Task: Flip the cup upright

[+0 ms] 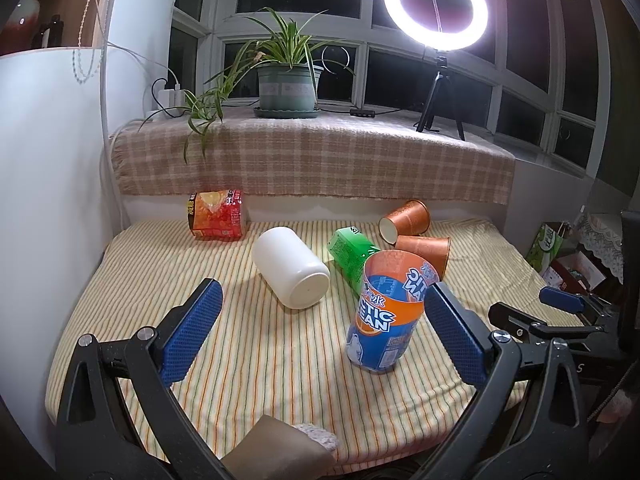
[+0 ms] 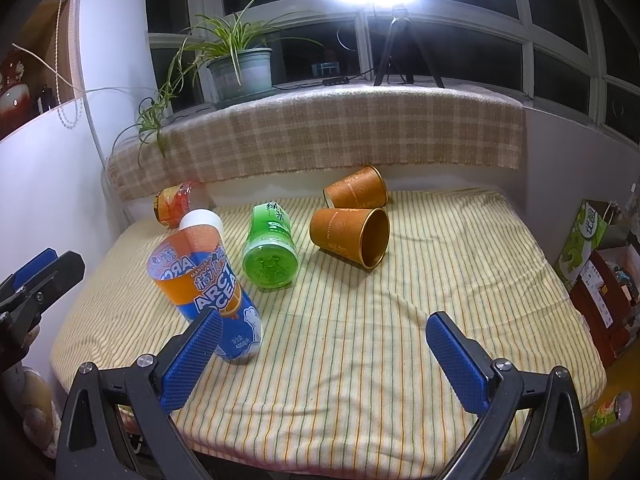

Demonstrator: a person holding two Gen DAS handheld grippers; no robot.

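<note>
A blue and orange Arctic Ocean cup [image 1: 384, 312] [image 2: 208, 292] stands upright on the striped cloth, leaning slightly. My left gripper [image 1: 320, 332] is open and empty, its right pad [image 1: 456, 340] just beside the cup. My right gripper [image 2: 324, 360] is open and empty, its left pad [image 2: 192, 360] in front of the cup's base. A white cup [image 1: 290, 266] [image 2: 201, 221], a green cup [image 1: 352, 252] [image 2: 270, 248] and two orange paper cups [image 1: 424, 248] [image 2: 350, 236] [image 1: 406, 220] [image 2: 356, 192] lie on their sides.
A red snack pack [image 1: 218, 214] [image 2: 174, 202] lies at the back left. A plaid-covered ledge [image 1: 312, 160] holds a potted plant [image 1: 286, 84] and a ring light [image 1: 436, 0]. A white wall [image 1: 48, 160] is on the left. Boxes [image 2: 592, 264] stand off the right edge.
</note>
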